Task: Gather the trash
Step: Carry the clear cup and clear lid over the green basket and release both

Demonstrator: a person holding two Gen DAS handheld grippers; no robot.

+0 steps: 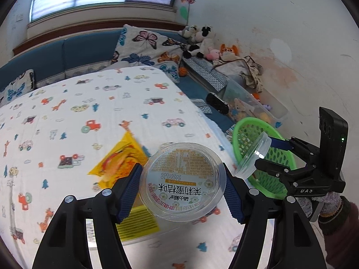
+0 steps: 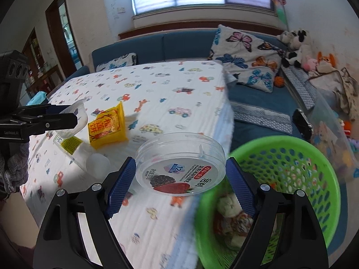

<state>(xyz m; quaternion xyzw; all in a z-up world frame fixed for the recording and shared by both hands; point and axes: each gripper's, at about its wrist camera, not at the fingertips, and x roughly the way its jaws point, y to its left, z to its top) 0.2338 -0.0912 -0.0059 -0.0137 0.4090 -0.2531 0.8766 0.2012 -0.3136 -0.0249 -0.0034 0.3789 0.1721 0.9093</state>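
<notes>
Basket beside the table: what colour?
Bright green basket, perforated plastic; clearest in the right wrist view.

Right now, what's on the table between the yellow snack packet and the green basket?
Only bare printed tablecloth on the table between the yellow snack packet and green basket. The right wrist view shows it; a clear cup is held above.

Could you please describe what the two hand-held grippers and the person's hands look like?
Each hand-held gripper is a black frame with silver screws and two ridged blue pads. The right hand-held gripper carries a black box with round lenses, a green light and white lettering. The hand holding it wears a speckled knit glove and a dark maroon sleeve.
</notes>
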